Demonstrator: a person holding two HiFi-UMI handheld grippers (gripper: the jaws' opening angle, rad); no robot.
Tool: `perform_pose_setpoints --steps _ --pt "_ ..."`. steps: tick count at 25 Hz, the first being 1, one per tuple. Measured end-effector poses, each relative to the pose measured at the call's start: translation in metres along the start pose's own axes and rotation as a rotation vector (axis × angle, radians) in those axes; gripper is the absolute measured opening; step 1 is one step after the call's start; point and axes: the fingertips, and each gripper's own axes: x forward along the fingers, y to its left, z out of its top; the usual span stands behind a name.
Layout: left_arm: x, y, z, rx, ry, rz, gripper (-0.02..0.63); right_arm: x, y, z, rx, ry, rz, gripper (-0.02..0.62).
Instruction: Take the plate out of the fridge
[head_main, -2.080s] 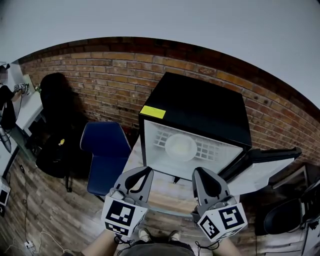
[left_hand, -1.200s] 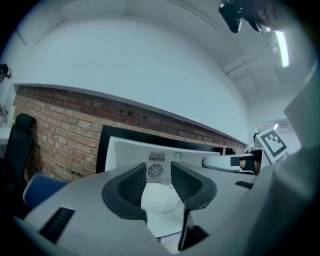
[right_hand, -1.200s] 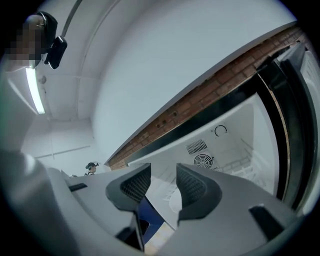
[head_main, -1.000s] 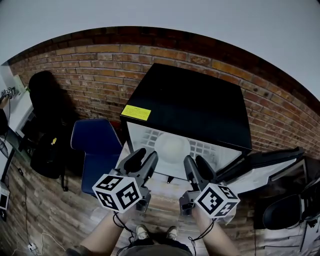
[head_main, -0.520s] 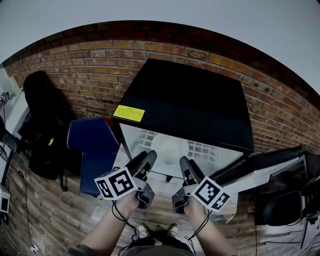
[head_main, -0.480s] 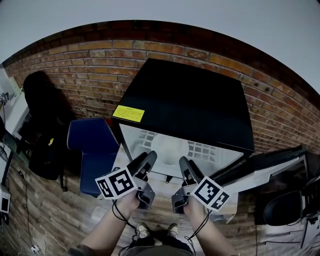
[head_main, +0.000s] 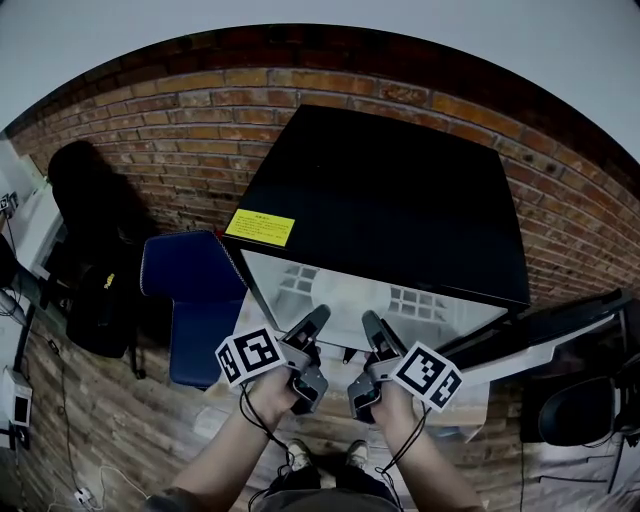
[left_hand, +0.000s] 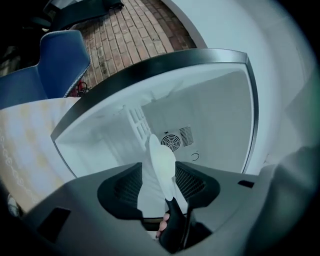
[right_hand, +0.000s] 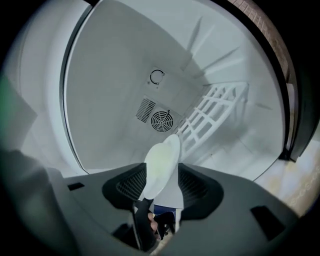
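The white plate (left_hand: 161, 160) lies on the wire shelf (right_hand: 210, 115) inside the open black fridge (head_main: 390, 190). It shows tilted and nearly edge-on in both gripper views, as the plate (right_hand: 161, 167) in the right one. My left gripper (head_main: 318, 325) and right gripper (head_main: 368, 326) hover side by side at the fridge's mouth, both rolled. The left gripper (left_hand: 159, 182) has just been opening its jaws. They stand wide, with the plate ahead in line with the gap and untouched. My right gripper (right_hand: 160, 182) is open too. In the head view I cannot make out the plate.
The fridge door (head_main: 540, 340) hangs open to the right. A blue chair (head_main: 195, 300) stands close on the fridge's left, with a dark bag (head_main: 90, 300) beyond it. A round fan vent (right_hand: 161, 120) sits on the fridge's back wall. Brick wall behind, brick floor below.
Both grippers have sunk, rolled and drawn in to the fridge's mouth. The plate, plain on the shelf in the earlier head views, is now lost under the fridge's top edge.
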Motion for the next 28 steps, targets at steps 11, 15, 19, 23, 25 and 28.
perform_pose_setpoints --steps 11,15,19,23,25,28 --pt "0.021 0.013 -0.014 -0.113 0.036 -0.014 0.160 0.021 -0.014 -0.019 0.152 0.052 0.038 0.141" --pt "0.023 0.014 -0.013 -0.137 0.021 -0.024 0.112 0.023 -0.015 -0.018 0.176 0.055 0.072 0.132" --pt "0.023 0.011 -0.012 -0.146 0.007 -0.035 0.054 0.025 -0.012 -0.020 0.197 0.060 0.095 0.103" --pt "0.021 0.011 -0.013 -0.150 -0.002 -0.014 0.037 0.024 -0.010 -0.021 0.215 0.067 0.074 0.055" --pt "0.018 0.012 -0.016 -0.157 -0.004 -0.006 0.034 0.022 -0.012 -0.023 0.249 0.071 0.065 0.050" --pt "0.013 0.012 -0.020 -0.167 -0.006 -0.002 0.030 0.017 -0.014 -0.027 0.265 0.077 0.052 0.044"
